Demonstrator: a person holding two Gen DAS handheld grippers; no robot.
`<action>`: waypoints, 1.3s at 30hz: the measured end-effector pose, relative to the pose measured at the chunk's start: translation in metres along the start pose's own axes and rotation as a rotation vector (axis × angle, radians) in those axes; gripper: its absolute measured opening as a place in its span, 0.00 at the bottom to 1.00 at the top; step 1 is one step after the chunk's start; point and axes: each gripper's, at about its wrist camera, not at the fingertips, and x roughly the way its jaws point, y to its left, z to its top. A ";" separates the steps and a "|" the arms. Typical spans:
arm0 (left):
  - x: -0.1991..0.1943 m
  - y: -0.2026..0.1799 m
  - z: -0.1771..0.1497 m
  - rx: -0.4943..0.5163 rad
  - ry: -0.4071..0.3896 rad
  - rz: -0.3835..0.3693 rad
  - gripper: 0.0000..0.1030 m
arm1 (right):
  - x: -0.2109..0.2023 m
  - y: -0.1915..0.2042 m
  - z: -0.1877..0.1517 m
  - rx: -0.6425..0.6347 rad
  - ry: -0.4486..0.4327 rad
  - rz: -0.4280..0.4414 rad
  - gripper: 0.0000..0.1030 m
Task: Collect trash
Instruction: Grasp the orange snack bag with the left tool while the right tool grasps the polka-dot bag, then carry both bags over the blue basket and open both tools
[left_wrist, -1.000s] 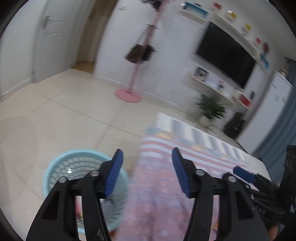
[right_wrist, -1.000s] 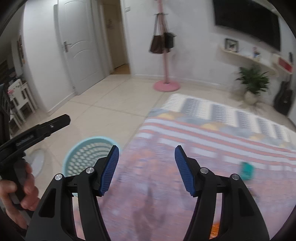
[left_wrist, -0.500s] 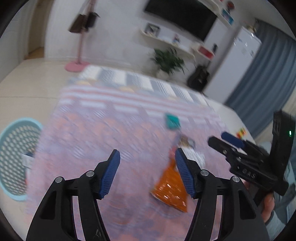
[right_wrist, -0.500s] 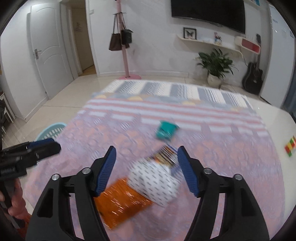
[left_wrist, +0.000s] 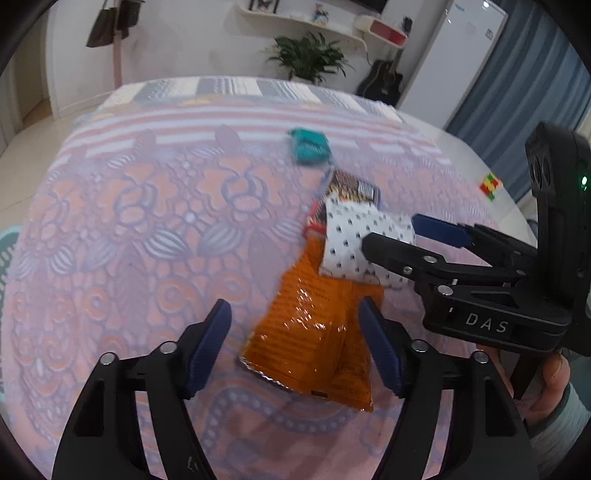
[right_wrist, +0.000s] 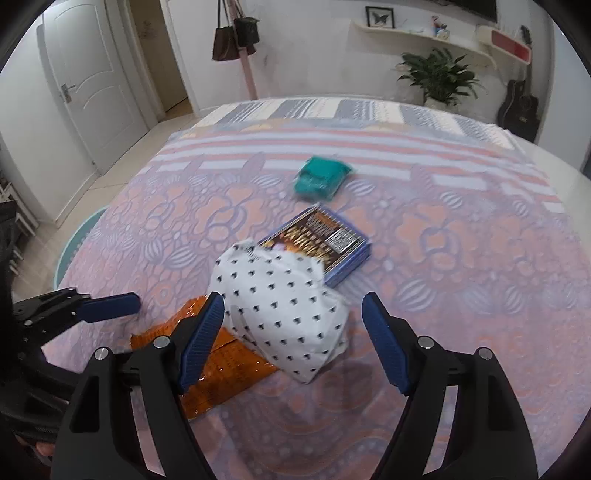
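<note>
Four pieces of trash (right_wrist: 280, 306) lie on the tablecloth (right_wrist: 461, 258); both grippers' fingers (left_wrist: 380, 347) (right_wrist: 384, 343) are spreading apart, empty.

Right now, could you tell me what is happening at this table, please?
A person is clearing trash off the patterned tablecloth. The left hand-held gripper hangs over the orange snack bag, the right hand-held gripper over the white dotted bag; both are opening, and neither grips anything yet. A teal packet and a blue packet lie beyond, untouched.
</note>
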 end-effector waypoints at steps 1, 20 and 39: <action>0.001 -0.002 -0.002 0.009 0.006 0.002 0.69 | 0.003 0.001 -0.001 -0.006 0.007 -0.004 0.70; 0.020 -0.037 -0.013 0.189 0.047 0.117 0.82 | -0.026 -0.039 -0.013 0.125 -0.066 0.062 0.12; -0.049 0.008 0.008 0.014 -0.153 0.125 0.36 | -0.068 0.019 0.023 -0.011 -0.166 0.120 0.12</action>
